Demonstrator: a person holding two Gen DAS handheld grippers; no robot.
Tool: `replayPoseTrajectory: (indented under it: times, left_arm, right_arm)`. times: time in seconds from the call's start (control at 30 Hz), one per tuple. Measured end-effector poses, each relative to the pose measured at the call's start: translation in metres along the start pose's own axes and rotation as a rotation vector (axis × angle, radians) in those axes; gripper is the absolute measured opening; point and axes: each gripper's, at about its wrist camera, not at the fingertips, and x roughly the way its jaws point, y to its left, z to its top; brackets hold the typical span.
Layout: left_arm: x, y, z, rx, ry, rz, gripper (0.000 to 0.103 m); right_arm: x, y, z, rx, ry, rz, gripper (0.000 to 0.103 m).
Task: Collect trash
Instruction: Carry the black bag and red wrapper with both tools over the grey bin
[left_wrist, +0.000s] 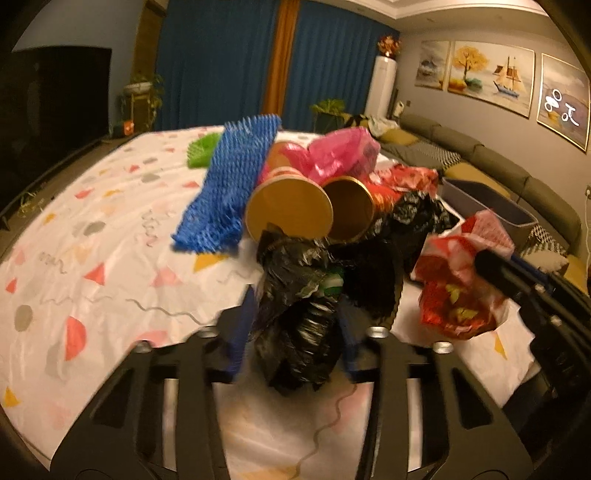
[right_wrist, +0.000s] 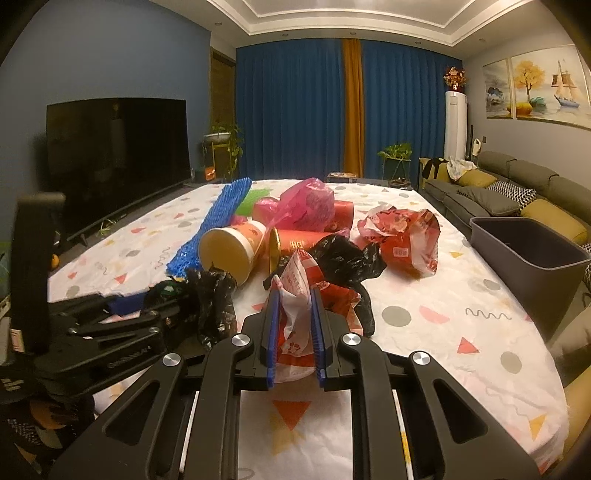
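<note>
Left tool (left_wrist: 295, 314) pinches black bag (left_wrist: 295, 325); right tool (right_wrist: 295, 317) pinches red-white bag (right_wrist: 295, 332).

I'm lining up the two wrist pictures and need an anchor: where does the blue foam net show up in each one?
Left wrist view: the blue foam net is left of centre, leaning against the pile beside the paper cup.
Right wrist view: the blue foam net is left of centre, farther back, running toward the television side.
Shared landmark: the paper cup lying on its side, just right of the net in both.
</note>
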Motion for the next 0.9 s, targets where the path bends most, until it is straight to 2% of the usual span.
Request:
replayPoseTrajectory:
  times: [0.1,0.2,0.57,0.9]
  left_arm:
    - [0.001,0.003,-0.001,-0.017,0.012,-0.009,0.013]
    - [-0.007,0.005,0.002,-0.025,-0.006,-0.016,0.009]
    - [-0.056,-0.001,0.039,-0.028,-0.17,-0.012,0.009]
    - [-0.047,-0.039,0.067,0.015,-0.2,-0.033,0.009]
  right_arm:
    - [-0.005,-0.001,0.002,0.0,-0.011,0.002,0.017]
    - [-0.011,-0.002,0.003,0.004,-0.02,0.004,0.017]
    - [-0.03,-0.016,0.017,0.024,-0.074,-0.018,0.017]
    - [-0.041,-0.048,0.038,0.048,-0.134,-0.088,0.017]
